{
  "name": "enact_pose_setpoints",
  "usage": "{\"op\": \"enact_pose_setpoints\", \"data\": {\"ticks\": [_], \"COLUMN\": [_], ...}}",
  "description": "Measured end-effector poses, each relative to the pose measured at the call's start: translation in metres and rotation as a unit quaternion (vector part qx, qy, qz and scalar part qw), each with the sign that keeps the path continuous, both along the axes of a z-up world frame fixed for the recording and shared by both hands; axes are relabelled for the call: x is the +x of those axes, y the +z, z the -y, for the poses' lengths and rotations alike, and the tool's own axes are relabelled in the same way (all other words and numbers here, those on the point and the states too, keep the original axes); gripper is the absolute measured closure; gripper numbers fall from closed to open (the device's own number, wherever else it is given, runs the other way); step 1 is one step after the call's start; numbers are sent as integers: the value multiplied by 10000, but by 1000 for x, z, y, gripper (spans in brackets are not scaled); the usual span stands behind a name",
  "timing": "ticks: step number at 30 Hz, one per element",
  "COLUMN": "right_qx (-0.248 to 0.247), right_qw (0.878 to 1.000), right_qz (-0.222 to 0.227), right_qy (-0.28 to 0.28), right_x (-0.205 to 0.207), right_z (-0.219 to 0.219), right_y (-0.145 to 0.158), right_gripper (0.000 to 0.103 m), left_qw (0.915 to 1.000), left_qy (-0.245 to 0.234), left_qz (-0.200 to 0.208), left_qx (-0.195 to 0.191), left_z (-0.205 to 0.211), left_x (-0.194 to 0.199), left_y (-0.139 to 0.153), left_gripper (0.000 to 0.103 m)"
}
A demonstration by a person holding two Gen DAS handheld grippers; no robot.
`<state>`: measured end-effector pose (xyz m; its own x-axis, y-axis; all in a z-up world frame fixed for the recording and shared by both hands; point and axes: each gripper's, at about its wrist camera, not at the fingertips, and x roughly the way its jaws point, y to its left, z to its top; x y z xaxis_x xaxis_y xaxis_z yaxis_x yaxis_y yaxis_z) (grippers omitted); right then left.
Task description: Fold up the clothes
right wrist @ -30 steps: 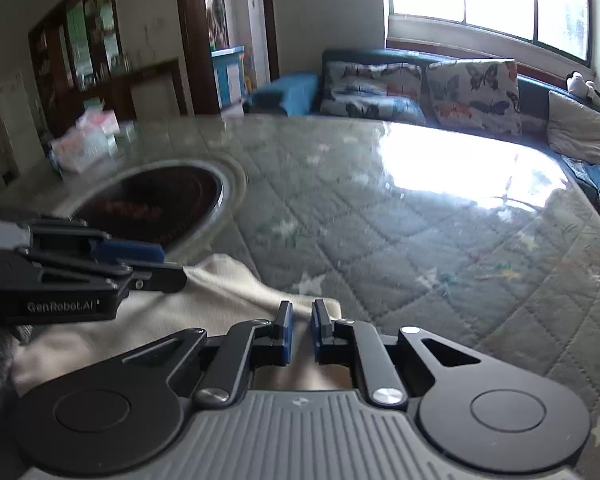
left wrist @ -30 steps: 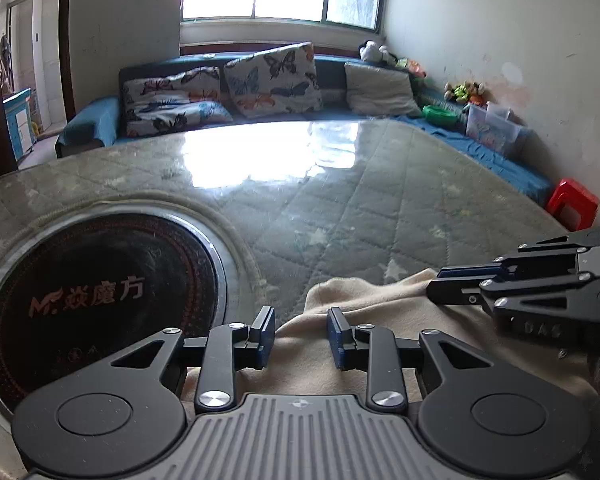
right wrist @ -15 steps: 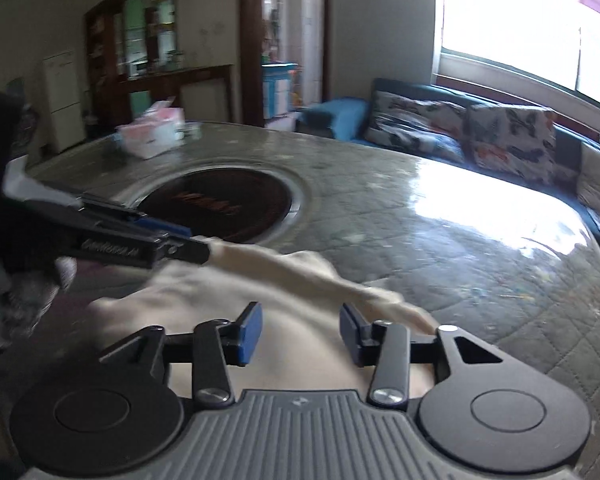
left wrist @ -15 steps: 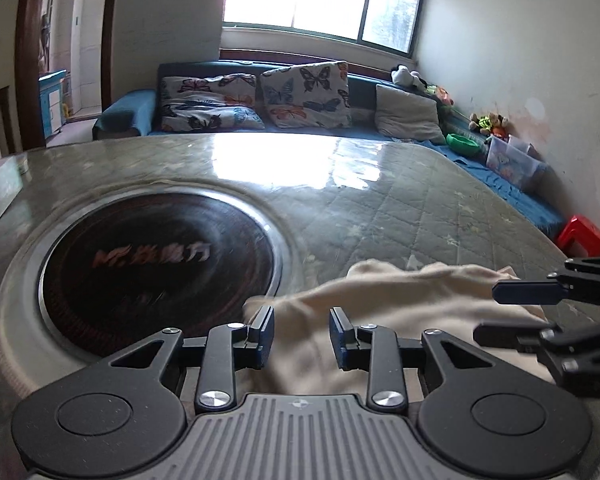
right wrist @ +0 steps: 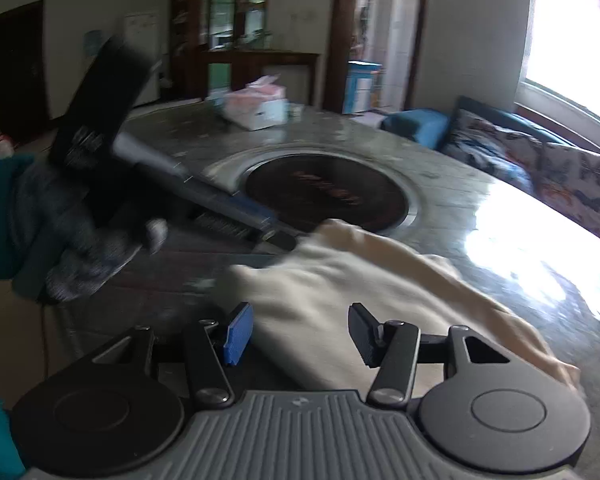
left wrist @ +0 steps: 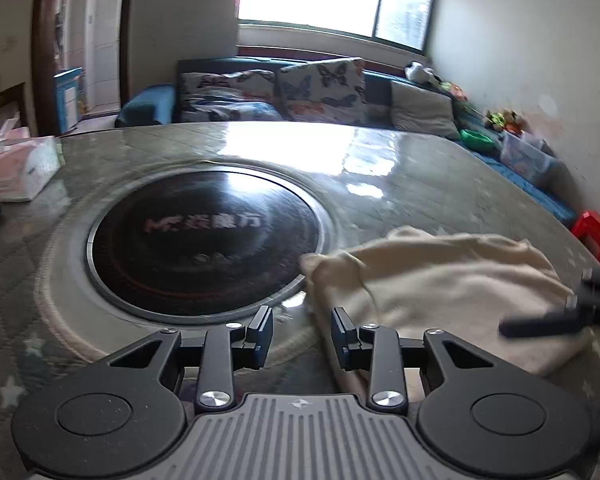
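Cream garment (left wrist: 440,280) heaped beside the dark round hob (left wrist: 204,236), both grippers' jaws apart, seemingly holding nothing

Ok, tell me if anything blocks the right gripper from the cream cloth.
Nothing visible does. The right gripper is open with the cream cloth directly ahead of its fingers on the table. The left gripper sits at the cloth's far edge, off to the side.

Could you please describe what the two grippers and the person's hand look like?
Each gripper, left and right, has black linkage arms, two round black discs, silver pivot screws, a ribbed grey base and blue-padded fingers. The hand wears a grey glove below a teal sleeve.
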<state>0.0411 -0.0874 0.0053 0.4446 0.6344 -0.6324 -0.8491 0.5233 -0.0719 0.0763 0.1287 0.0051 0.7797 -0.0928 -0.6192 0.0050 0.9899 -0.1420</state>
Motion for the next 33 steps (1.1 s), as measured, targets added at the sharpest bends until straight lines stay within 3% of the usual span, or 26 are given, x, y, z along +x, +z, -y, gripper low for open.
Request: {"op": "enact_pose_setpoints", "data": {"ticks": [8,13,19,23,27,33], "right_qx": [-470,-590,-303,-71,233,658], "right_qw": [9951,9953,9985,9995,9990,9963], "right_qz": [414,243,-16,-183,-373,-546], "right_qy": [759,731,448,236,71,26], "right_x": [-22,-20,-12,-6,0,-2], "right_z": [-43,-51,-41,-33,-22,-3], "right_y": [-17,-26,-20,-14,-5,13], "right_gripper": [57,59,85,95,96,96], "left_qw": [9969,9930,9864,9762,9630,9442], "left_qy": [351,416,451,716,961,1058], "left_qz": [-129,-216,-361,-494,-639,-776], "left_qx": [-692,-1080,-1541,-1986,-2436,-3021], "left_z": [-24,-25,-19,-21,-23,-17], "left_x": [-13,-21,-20,-17,-14,-8], "left_y": [7,6,6,3,0,-8], "left_gripper": [64,60,57,53,49,51]}}
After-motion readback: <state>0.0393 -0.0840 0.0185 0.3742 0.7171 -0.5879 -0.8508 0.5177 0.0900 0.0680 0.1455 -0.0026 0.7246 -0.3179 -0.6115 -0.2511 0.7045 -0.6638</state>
